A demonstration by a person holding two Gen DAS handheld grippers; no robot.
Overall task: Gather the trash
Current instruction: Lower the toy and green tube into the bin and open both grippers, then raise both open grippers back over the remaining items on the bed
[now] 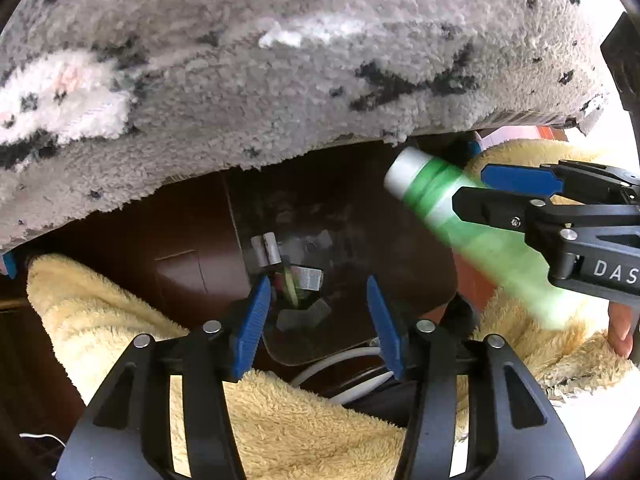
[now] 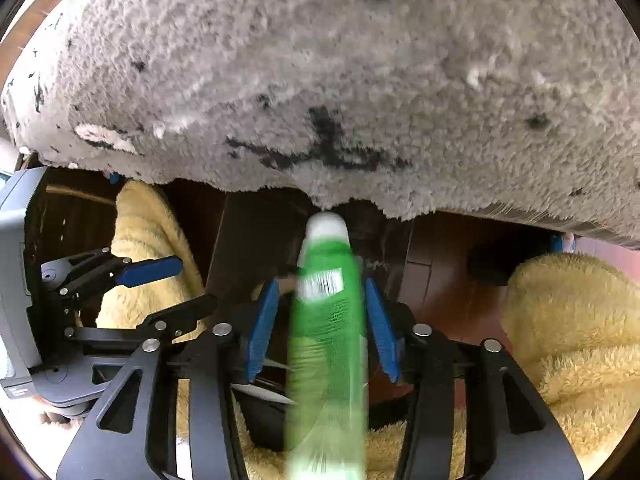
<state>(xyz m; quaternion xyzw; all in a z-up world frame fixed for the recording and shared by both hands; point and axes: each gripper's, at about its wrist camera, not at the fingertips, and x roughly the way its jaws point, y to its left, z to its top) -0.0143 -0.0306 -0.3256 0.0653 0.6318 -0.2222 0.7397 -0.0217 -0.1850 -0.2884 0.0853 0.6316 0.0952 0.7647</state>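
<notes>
right wrist: green bottle blurred between open jaws.

The green bottle was smeared by blur, its lower end cut off at the edge. Small scraps in the dark bag stayed unreadable.

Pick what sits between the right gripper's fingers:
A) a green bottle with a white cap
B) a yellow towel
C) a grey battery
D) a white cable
A: in the right wrist view the blurred green bottle with its white cap runs lengthwise between the blue fingers of the right gripper, clear of both.
</notes>
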